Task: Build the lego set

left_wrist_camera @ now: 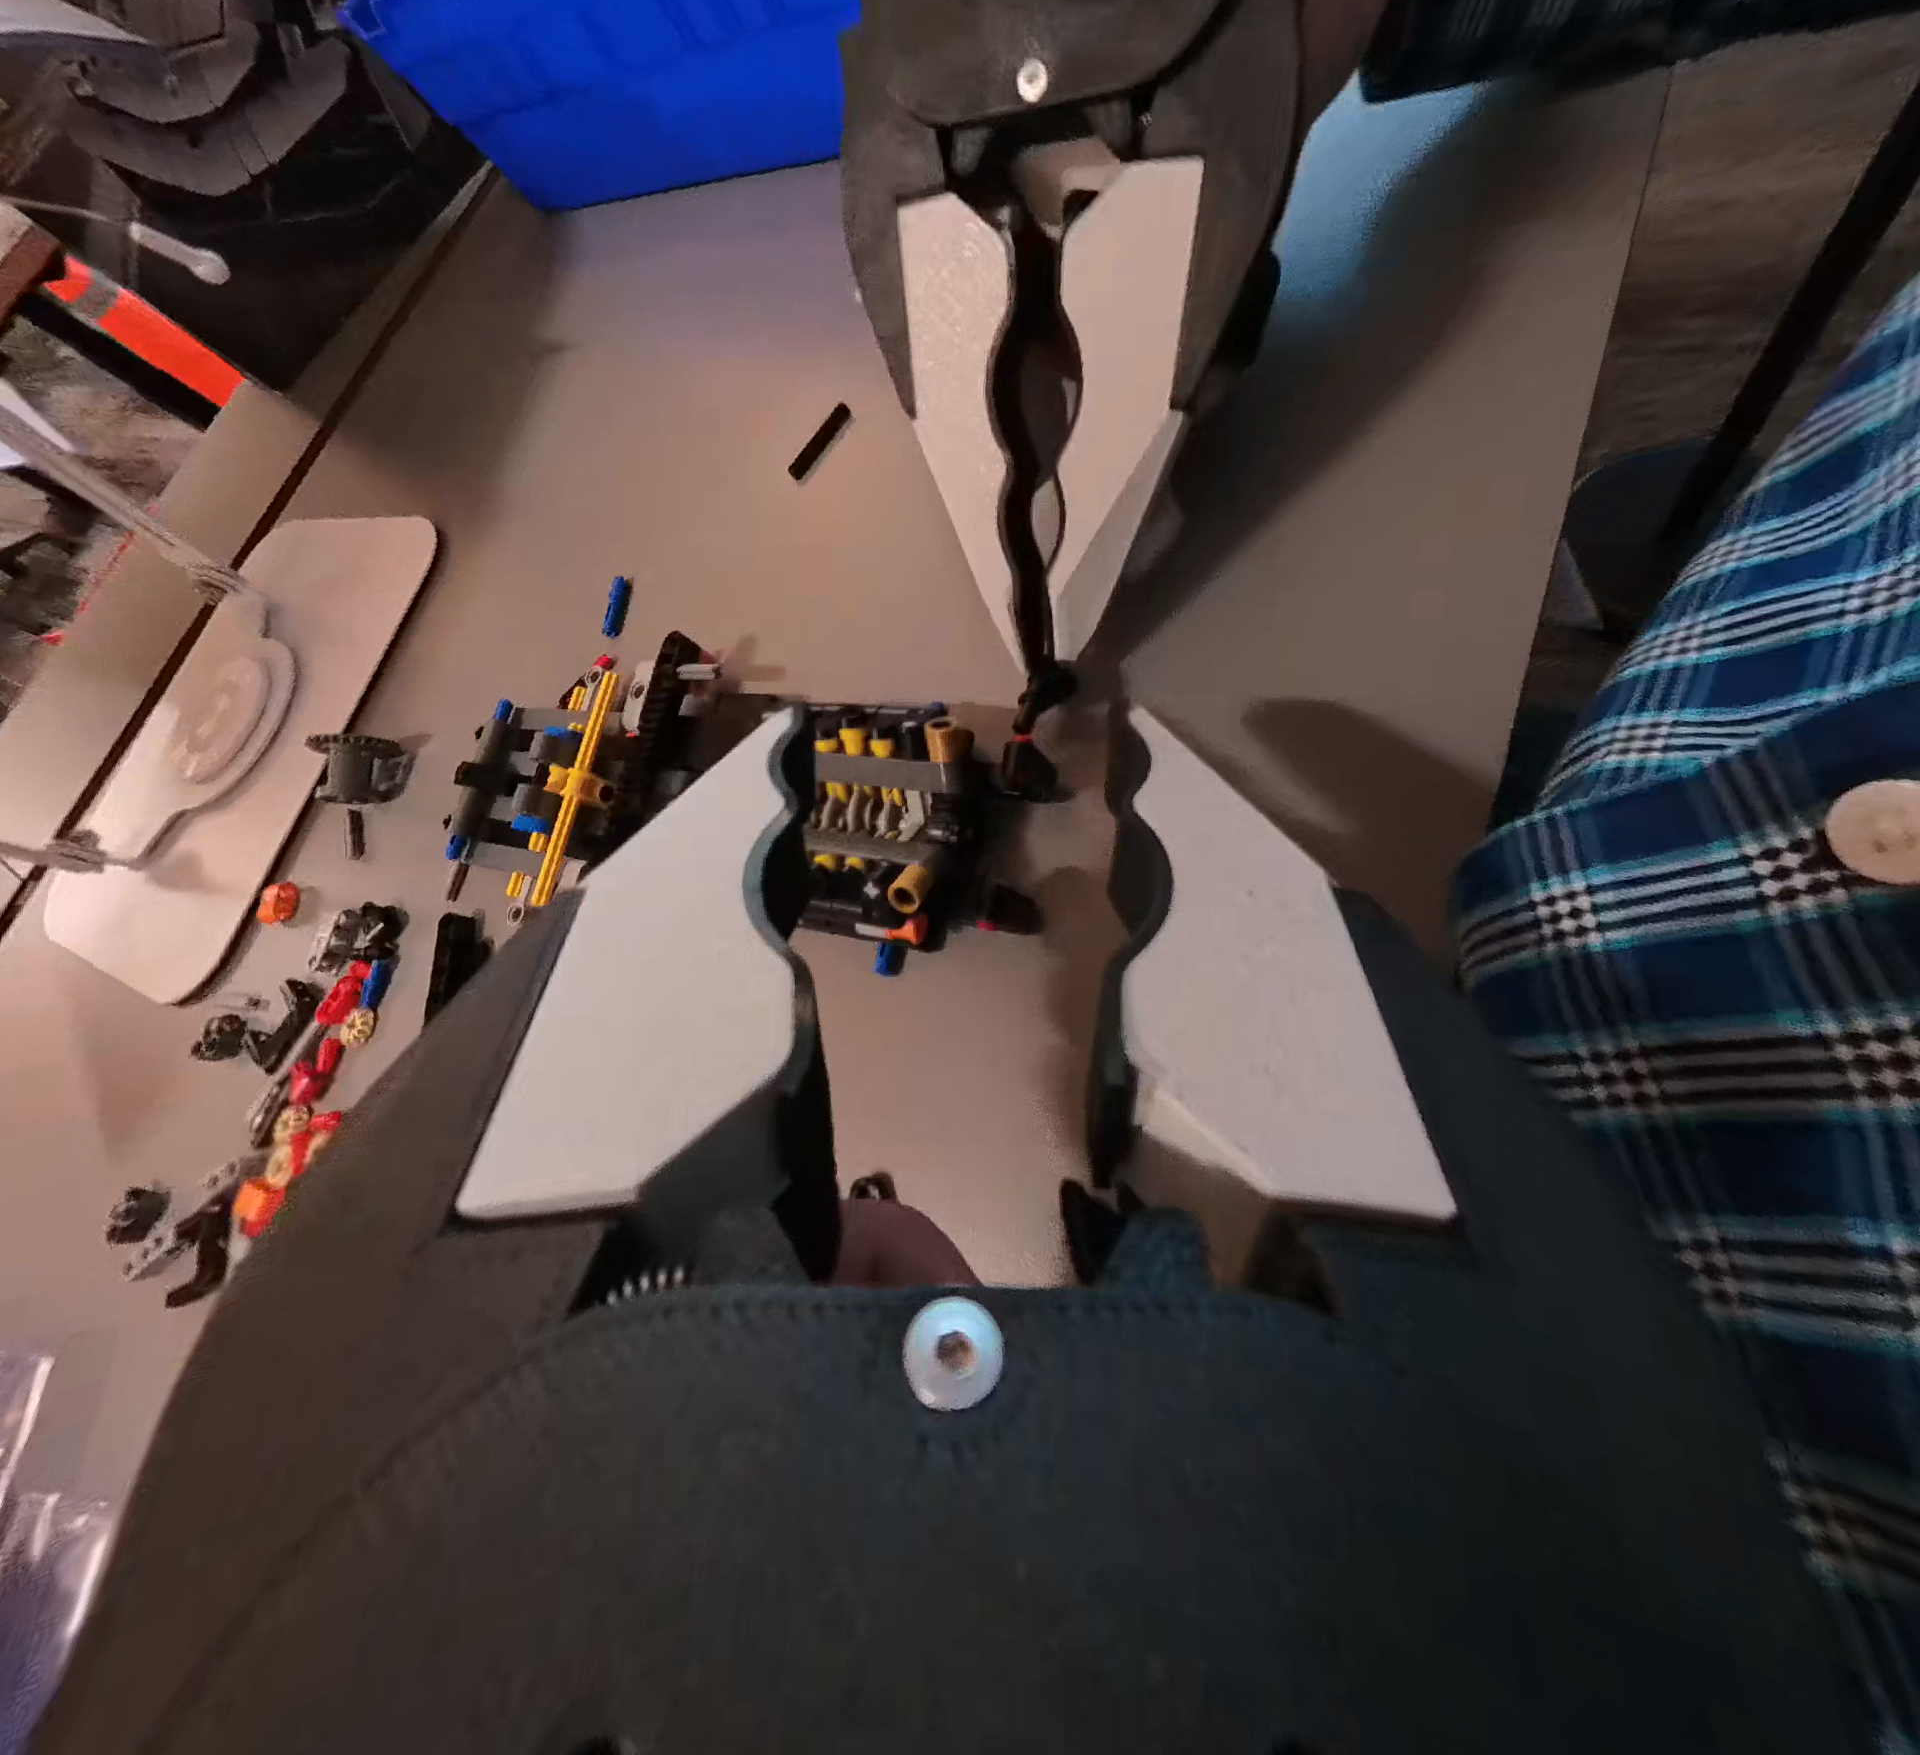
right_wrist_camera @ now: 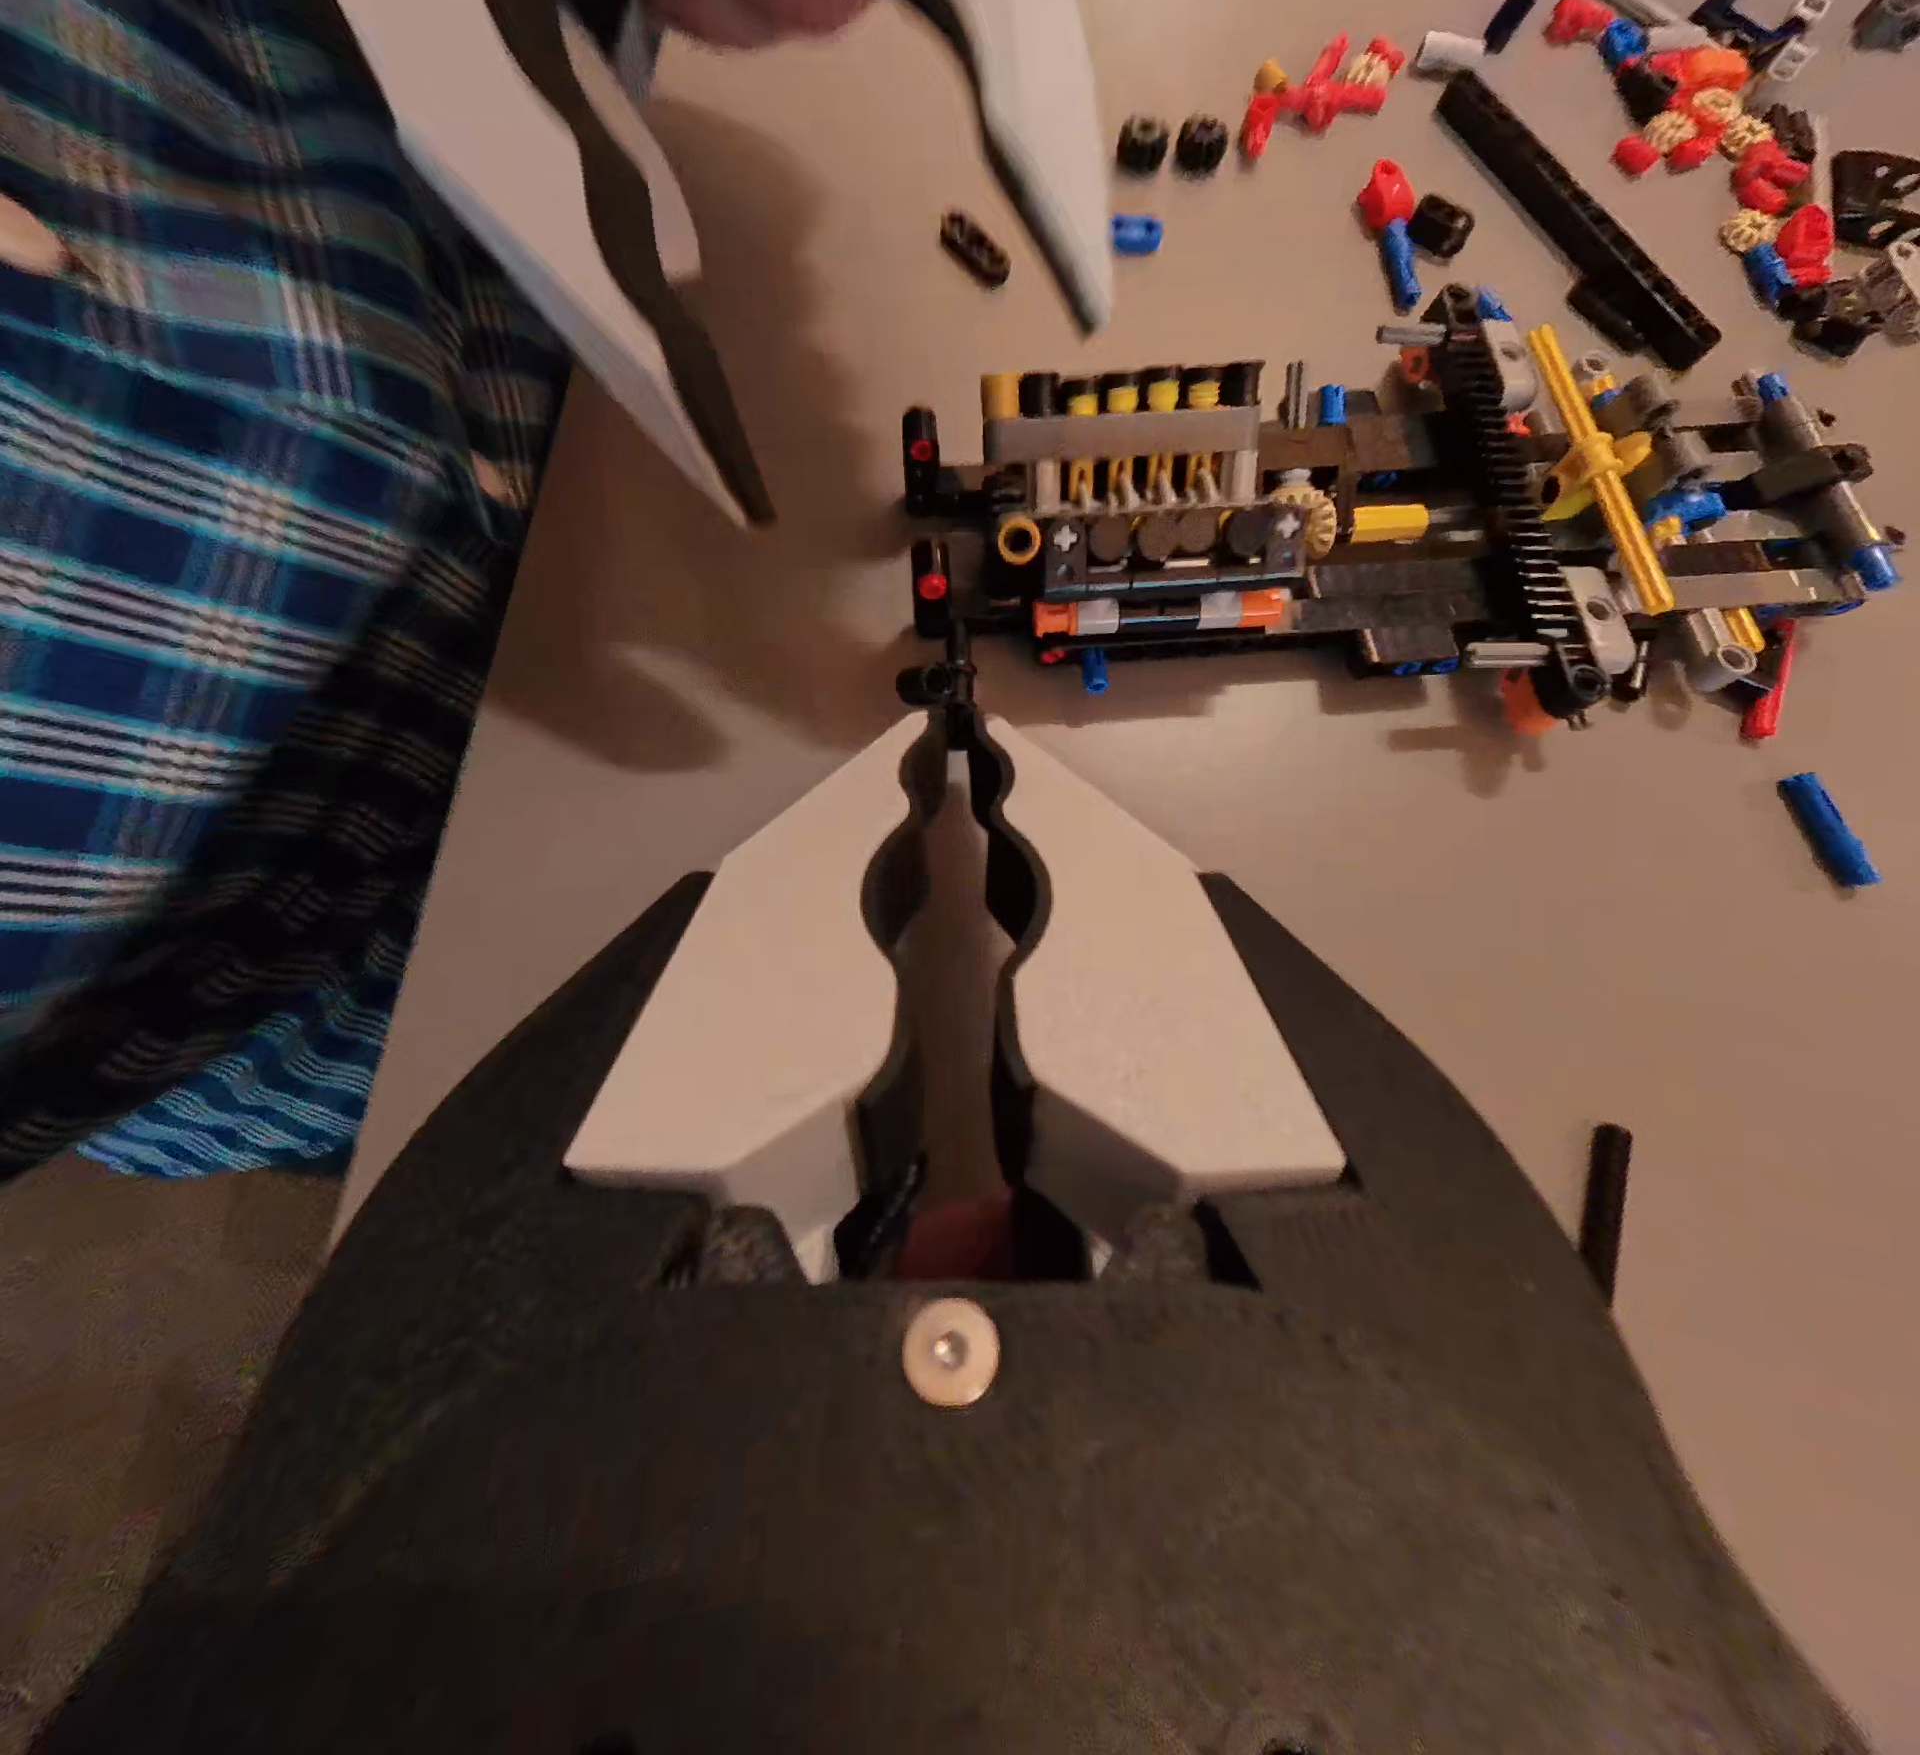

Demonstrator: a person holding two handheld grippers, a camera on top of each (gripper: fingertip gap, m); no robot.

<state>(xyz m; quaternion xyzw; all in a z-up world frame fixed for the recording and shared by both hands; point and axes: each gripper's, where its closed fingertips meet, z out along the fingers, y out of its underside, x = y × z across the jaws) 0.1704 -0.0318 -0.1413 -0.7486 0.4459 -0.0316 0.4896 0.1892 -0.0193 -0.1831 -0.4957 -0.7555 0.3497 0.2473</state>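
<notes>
The partly built lego chassis (left_wrist_camera: 883,822) lies on the tan table, with a grey-and-yellow engine block at its near end and a black toothed rack and yellow axle farther along; the right wrist view shows it from the side (right_wrist_camera: 1351,521). My left gripper (left_wrist_camera: 956,729) is open and empty, with its fingers on either side of the engine end just above it; the right wrist view shows it from across the table (right_wrist_camera: 904,406). My right gripper (right_wrist_camera: 951,718) is shut on a small black connector piece (right_wrist_camera: 940,682) and holds it against the chassis end; the left wrist view shows this gripper (left_wrist_camera: 1044,666) too.
Loose red, black, blue and tan parts (left_wrist_camera: 301,1061) (right_wrist_camera: 1714,116) lie beside the chassis, with a long black beam (right_wrist_camera: 1569,219), a blue pin (right_wrist_camera: 1829,827) and a black axle (left_wrist_camera: 821,441). A blue bin (left_wrist_camera: 623,22) stands far off. A plaid-shirted person (left_wrist_camera: 1714,874) stands at the table's edge. Some 5 cm of space lies between my two pairs of fingers.
</notes>
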